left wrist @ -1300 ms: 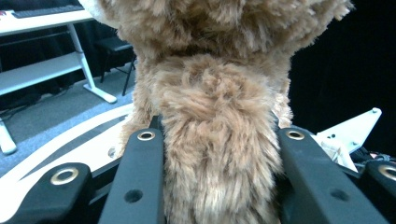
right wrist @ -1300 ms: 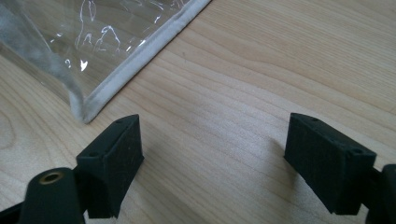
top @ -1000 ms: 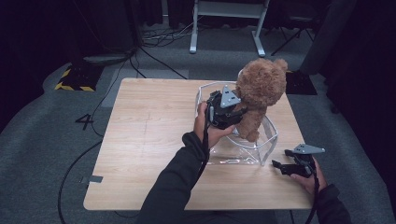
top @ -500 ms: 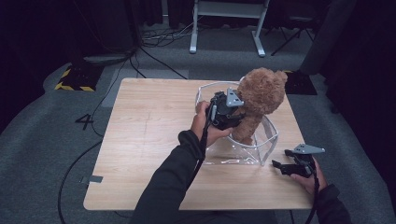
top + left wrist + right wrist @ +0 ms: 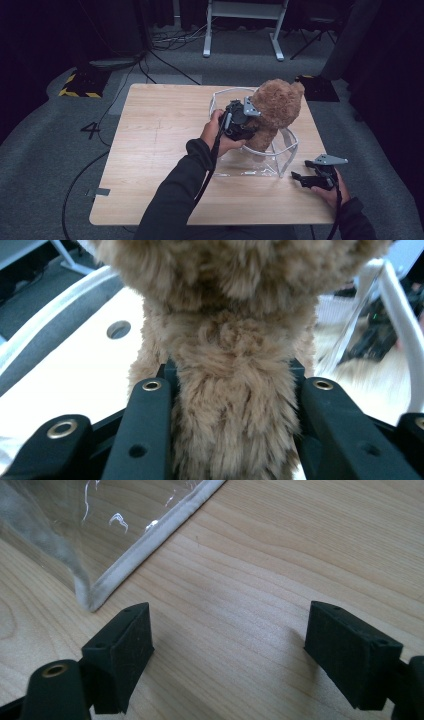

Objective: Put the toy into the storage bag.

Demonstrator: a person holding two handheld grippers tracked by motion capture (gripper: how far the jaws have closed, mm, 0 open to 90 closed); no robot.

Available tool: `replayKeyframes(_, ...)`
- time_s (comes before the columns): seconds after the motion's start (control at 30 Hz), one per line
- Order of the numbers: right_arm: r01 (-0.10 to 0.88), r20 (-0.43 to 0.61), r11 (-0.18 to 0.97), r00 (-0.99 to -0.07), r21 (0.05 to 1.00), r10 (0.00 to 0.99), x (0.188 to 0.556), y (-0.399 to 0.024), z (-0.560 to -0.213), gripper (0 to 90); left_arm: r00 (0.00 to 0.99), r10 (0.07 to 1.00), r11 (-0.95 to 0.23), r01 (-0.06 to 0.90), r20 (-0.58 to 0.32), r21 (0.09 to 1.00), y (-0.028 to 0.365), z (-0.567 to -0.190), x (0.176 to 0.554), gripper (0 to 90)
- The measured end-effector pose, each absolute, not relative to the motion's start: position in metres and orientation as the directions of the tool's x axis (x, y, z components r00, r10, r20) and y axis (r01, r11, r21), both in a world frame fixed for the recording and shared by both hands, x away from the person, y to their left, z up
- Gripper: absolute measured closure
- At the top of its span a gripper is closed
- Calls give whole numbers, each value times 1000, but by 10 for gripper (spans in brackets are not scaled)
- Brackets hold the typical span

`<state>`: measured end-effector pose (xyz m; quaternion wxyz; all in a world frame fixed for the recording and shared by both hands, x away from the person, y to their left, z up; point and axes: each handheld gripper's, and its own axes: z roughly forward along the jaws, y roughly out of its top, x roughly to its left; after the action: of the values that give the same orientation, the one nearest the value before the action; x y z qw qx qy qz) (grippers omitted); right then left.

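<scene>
Teddy bear [image 5: 276, 112] lower body is hidden behind the left gripper [image 5: 245, 131] and the wall of the clear bin [image 5: 285, 150]; its head is cut off in the left gripper view. The bear stands upright inside the bin, long axis roughly vertical, its facing unclear. Left jaws are clamped on the bear's torso [image 5: 232, 405]; right gripper [image 5: 227, 650], jaws spread wide and empty, rests on the wooden table [image 5: 160, 130] just beside the bin's near corner [image 5: 92, 592].
</scene>
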<state>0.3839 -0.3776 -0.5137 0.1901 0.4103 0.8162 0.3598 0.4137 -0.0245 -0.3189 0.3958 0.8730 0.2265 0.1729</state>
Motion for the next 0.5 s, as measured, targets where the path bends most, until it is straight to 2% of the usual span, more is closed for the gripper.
replayKeyframes(0.5,534,-14,404,-591,743,806,384,-378,-514,189,856,499,-680,289,135,674,-31,-321,419,613)
